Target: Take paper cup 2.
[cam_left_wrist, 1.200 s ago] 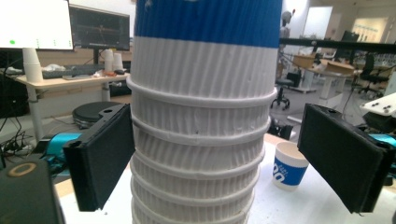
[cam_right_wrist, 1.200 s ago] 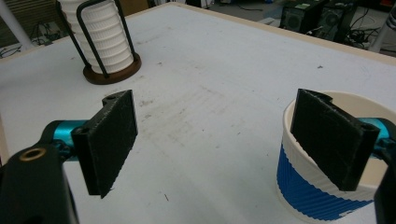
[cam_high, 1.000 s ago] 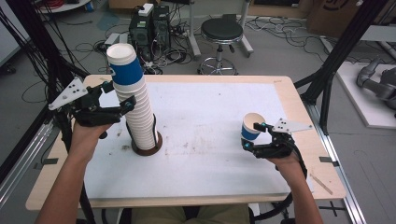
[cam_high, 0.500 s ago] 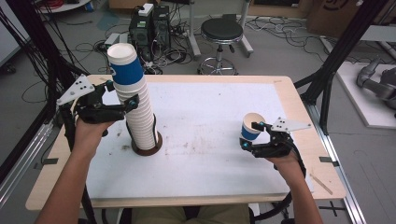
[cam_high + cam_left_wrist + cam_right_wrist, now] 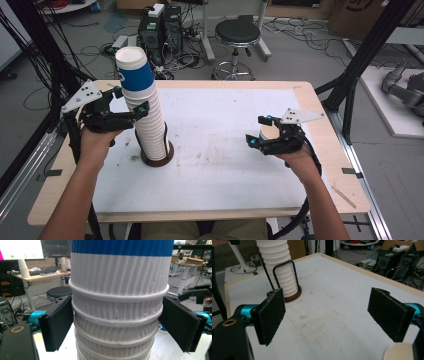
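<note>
A tall stack of ribbed white cups (image 5: 150, 117), topped by a blue-banded cup (image 5: 134, 70), stands leaning in a brown base ring (image 5: 157, 156); a lone cup (image 5: 270, 133) sits well right of it.

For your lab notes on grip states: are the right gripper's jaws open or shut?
Open. In the right gripper view the right gripper has its two black pads set wide apart over the bare table, nothing between them.

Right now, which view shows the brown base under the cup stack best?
The high view: the brown base shows as a near-full ring under the cup stack on the table. The right gripper view catches its near edge farther off. The left gripper view has the stack's ribbed wall close up.
</note>
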The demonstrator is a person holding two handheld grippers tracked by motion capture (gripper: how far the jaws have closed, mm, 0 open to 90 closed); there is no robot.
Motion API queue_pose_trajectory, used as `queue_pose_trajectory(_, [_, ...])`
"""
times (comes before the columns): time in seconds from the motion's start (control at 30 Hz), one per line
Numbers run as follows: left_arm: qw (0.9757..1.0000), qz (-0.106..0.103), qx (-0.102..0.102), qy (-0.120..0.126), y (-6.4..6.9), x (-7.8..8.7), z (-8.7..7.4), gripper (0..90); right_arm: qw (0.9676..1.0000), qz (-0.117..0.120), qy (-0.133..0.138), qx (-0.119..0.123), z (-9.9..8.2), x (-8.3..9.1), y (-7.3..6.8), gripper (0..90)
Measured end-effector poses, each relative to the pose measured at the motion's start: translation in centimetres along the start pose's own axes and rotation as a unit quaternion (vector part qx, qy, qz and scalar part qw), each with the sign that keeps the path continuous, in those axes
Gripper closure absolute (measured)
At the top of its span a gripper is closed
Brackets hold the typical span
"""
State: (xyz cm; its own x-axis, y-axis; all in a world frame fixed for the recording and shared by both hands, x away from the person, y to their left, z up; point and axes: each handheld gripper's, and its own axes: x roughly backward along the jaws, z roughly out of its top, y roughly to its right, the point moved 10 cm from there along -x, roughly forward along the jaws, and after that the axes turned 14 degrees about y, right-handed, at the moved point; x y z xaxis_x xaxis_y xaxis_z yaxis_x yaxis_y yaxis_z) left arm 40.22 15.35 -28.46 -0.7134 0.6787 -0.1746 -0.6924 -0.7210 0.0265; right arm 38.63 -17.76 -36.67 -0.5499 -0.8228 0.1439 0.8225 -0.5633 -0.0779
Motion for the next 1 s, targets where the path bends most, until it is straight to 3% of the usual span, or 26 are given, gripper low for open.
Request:
queue_pose_trajectory(0.5, [1.0000,-0.001,-0.001,0.003,0.0,0.0,0.0,14.4,0.9978,0.065,-0.004,0.009,5.2,-5.5,-1.5,14.9])
queue_pose_trajectory(0.67, [1.0000,-0.001,0.000,0.006,0.0,0.1,0.0,14.4,0.9950,0.098,0.000,0.016,7.5,-7.7,-3.0,15.0])
queue_pose_trajectory(1.0, [1.0000,-0.001,0.004,0.008,0.0,0.1,-0.1,14.4,0.9896,0.139,0.000,0.036,11.6,-11.6,-5.4,15.0])
